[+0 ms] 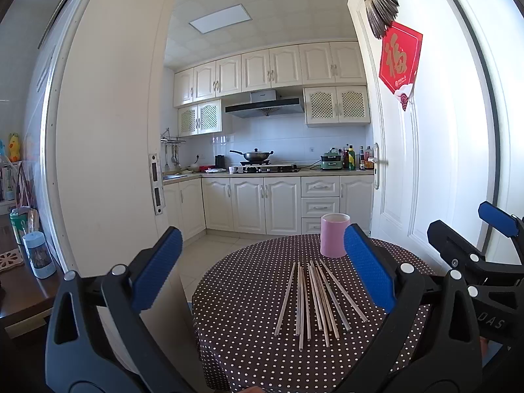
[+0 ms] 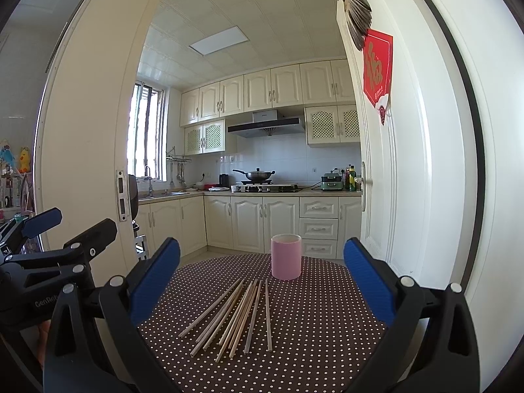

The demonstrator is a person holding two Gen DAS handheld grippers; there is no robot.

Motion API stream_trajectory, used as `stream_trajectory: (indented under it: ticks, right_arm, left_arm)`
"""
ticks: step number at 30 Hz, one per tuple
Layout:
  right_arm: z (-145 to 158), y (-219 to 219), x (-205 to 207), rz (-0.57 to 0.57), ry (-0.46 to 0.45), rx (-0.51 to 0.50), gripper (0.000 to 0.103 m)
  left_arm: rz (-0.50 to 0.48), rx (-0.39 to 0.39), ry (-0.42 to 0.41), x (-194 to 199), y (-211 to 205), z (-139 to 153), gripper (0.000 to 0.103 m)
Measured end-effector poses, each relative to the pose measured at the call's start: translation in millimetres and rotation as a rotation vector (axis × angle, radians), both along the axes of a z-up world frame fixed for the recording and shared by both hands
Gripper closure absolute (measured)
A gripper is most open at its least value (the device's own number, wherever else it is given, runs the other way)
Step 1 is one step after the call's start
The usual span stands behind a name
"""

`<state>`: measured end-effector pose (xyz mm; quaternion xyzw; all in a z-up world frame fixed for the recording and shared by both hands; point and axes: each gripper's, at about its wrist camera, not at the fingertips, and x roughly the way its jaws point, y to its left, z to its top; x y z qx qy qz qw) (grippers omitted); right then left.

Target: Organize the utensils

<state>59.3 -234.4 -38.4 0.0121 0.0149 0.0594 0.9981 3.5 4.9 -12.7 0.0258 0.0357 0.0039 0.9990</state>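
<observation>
Several pale wooden chopsticks [image 1: 314, 298] lie side by side on a round table with a brown polka-dot cloth [image 1: 242, 294]. An upright, empty-looking pink cup [image 1: 334, 235] stands behind them at the table's far edge. My left gripper [image 1: 262, 268] is open and empty, raised above the table's near left side. In the right wrist view the chopsticks [image 2: 235, 317] and the pink cup [image 2: 286, 256] lie ahead on the cloth [image 2: 327, 311]. My right gripper [image 2: 262, 281] is open and empty, above the near side. Each gripper shows at the edge of the other's view.
A white door [image 1: 402, 170] with a red paper sign stands open just right of the table. A wooden side table [image 1: 23, 281] with a small blue container is at the left. The kitchen with cabinets and stove lies beyond.
</observation>
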Motion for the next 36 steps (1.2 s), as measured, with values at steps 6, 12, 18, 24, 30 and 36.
stream_trajectory:
  ticks: [6,12,18,24,30,36]
  right_arm:
    - [-0.1,0.9,-0.2,0.001,0.002,-0.003,0.007]
    - [0.0,1.0,-0.8,0.002,0.002,-0.003,0.007]
    - [0.5,1.1,-1.0,0.003,0.004,-0.002,0.007]
    - [0.1,0.9,-0.8,0.004,0.006,-0.001,0.007]
    - [2.3,0.6,0.5,0.005,0.010,0.000,0.007]
    - [2.6,0.4,0.7,0.005,0.012,0.000,0.007]
  left_arm:
    - [0.004,0.002,0.000,0.4,-1.1,2.0,0.006]
    - [0.005,0.000,0.001,-0.3,-1.8,3.4,0.006]
    - [0.007,0.000,0.001,-0.3,-2.0,4.6,0.006]
    - [0.007,0.000,0.002,-0.2,-1.7,4.4,0.006]
    - [0.011,0.002,0.003,1.4,-1.3,6.8,0.006]
    - [0.015,0.006,0.002,1.0,-1.6,7.0,0.006]
